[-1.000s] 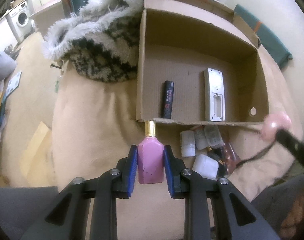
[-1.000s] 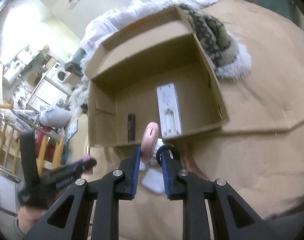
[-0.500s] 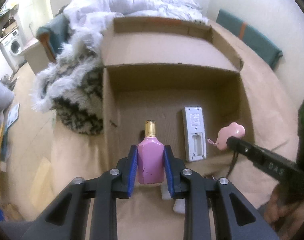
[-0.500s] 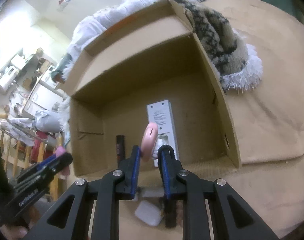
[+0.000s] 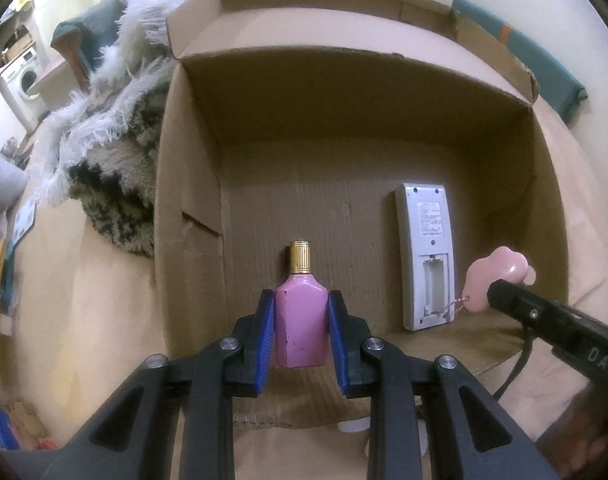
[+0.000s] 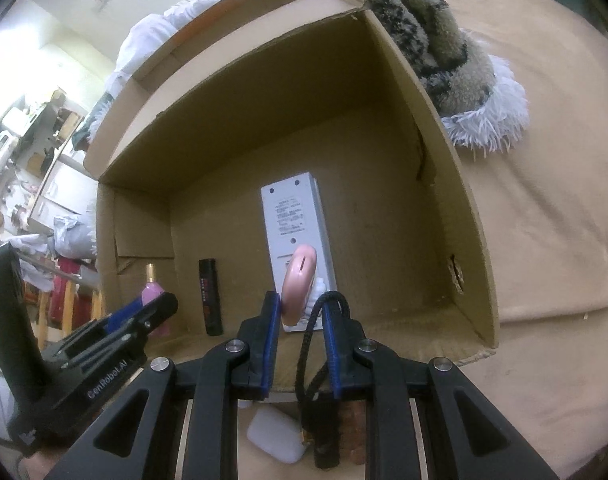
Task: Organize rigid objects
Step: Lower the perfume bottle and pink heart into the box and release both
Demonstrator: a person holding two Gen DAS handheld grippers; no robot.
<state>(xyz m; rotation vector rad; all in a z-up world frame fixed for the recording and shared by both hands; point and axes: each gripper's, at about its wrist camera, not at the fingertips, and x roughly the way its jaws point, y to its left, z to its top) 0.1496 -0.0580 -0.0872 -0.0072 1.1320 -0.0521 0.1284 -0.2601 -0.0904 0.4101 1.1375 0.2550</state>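
Both grippers have come forward over the near edge of the cardboard box (image 5: pixel 384 92) since the earlier frames, when the pink bottle (image 5: pixel 301 320) was held outside it above the bed cover. Now the left gripper (image 5: pixel 301 344) has its jaws pinching this bottle by its flat sides, gold cap pointing away, over the box floor close to the left wall. The right gripper (image 6: pixel 299 330) has its jaws pressed nearly together on a pink flower-shaped charm (image 6: pixel 299 284), gripped by its lower edge, with a black cord (image 6: pixel 310 360) hanging down between the jaws; the charm is above the near end of the grey remote (image 6: pixel 297 232) that lies face down in the box. A black tube (image 6: pixel 209 296) lies on the floor between the two grippers. To do this step well, I would bring the bottle lower until it is near the cardboard before the jaws spread, and lay it parallel to the black tube, so it does not roll or knock it. The charm should go to the free floor at the right of the remote, not on top of it, and its cord should follow inside the box. Some small white things (image 6: pixel 277 438) are left on the bed in front of the box
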